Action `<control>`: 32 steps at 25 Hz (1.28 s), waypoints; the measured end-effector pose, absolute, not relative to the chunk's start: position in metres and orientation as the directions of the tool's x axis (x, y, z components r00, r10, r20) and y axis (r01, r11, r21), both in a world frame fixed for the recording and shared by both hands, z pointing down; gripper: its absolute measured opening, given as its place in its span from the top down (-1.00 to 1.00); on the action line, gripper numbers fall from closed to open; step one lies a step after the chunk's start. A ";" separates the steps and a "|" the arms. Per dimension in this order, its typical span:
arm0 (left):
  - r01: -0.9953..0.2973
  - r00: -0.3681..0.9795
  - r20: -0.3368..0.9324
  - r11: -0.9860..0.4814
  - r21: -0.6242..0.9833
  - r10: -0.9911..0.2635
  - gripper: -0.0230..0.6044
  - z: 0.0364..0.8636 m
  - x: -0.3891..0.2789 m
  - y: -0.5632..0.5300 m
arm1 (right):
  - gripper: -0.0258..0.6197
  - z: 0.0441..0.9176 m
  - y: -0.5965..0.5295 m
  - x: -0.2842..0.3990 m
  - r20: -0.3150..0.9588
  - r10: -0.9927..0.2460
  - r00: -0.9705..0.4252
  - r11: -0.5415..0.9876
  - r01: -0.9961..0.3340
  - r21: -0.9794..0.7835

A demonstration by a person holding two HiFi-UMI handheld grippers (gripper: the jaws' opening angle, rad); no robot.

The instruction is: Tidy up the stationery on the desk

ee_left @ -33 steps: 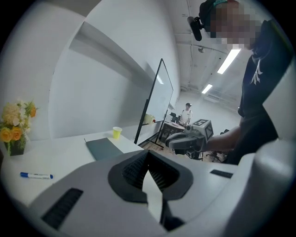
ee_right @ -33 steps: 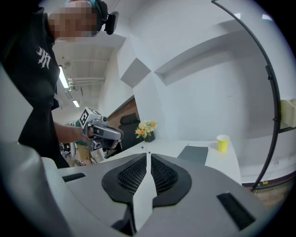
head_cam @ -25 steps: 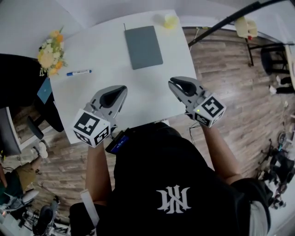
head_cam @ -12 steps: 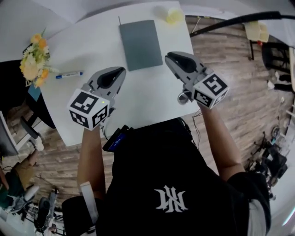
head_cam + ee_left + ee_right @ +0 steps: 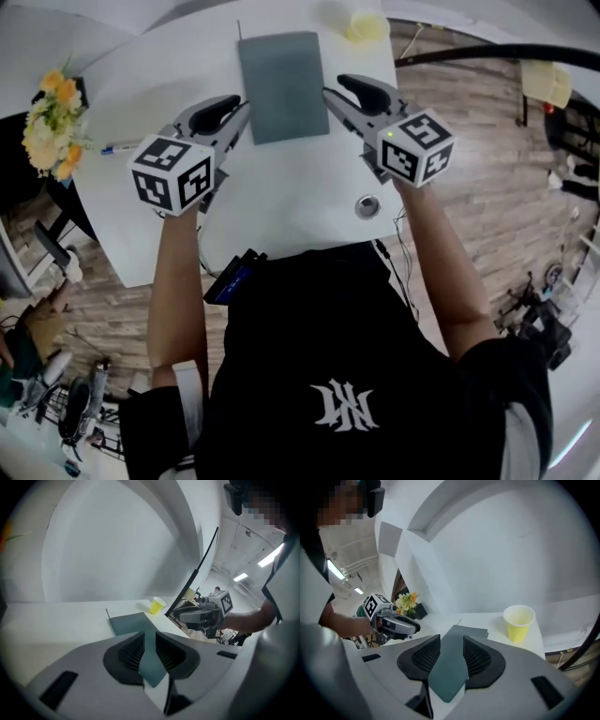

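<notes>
A grey notebook (image 5: 281, 84) lies flat at the far middle of the white desk (image 5: 281, 202), with a thin pen-like rod at its far left corner. My left gripper (image 5: 236, 114) hovers at its left edge and my right gripper (image 5: 336, 94) at its right edge. Both have just been opening and stand open with nothing between the pads. Through the left gripper's (image 5: 150, 651) gap I see the notebook (image 5: 129, 623). The right gripper (image 5: 451, 656) likewise looks along the notebook (image 5: 464, 632). A blue and white pen (image 5: 120, 147) lies at the desk's left edge.
A yellow paper cup (image 5: 366, 26) stands at the far right corner, also in both gripper views (image 5: 158, 605) (image 5: 519, 622). A bunch of flowers (image 5: 52, 122) stands off the left edge. A round metal grommet (image 5: 367, 204) sits near the right front. Wooden floor lies beyond the desk's right edge.
Both grippers have moved forward across the desk to the notebook's two sides. Their jaws, shut in the earlier frames, now stand apart.
</notes>
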State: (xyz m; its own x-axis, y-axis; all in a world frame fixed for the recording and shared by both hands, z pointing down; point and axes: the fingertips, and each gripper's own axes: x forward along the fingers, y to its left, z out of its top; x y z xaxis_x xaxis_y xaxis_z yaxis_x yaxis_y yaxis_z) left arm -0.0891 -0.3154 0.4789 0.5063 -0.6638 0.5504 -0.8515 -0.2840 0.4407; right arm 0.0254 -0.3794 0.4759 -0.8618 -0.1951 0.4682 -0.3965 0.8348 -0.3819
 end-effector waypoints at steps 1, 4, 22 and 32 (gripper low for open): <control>-0.854 0.502 0.561 -0.275 0.441 -0.658 0.68 0.484 -0.090 -0.318 | 0.43 0.481 -0.382 0.025 0.485 -0.193 -0.853 0.827 -0.407 -0.388; -0.858 0.491 0.591 -0.241 0.453 -0.640 0.64 0.498 -0.096 -0.318 | 0.41 0.496 -0.384 0.018 0.526 -0.181 -0.831 0.804 -0.433 -0.408; -0.897 0.428 0.752 -0.131 0.423 -0.502 0.53 0.553 -0.109 -0.332 | 0.41 0.557 -0.396 0.011 0.725 -0.100 -0.681 0.711 -0.559 -0.427; -0.897 0.432 0.769 -0.137 0.420 -0.471 0.51 0.561 -0.100 -0.336 | 0.41 0.566 -0.394 0.010 0.755 -0.080 -0.650 0.697 -0.578 -0.424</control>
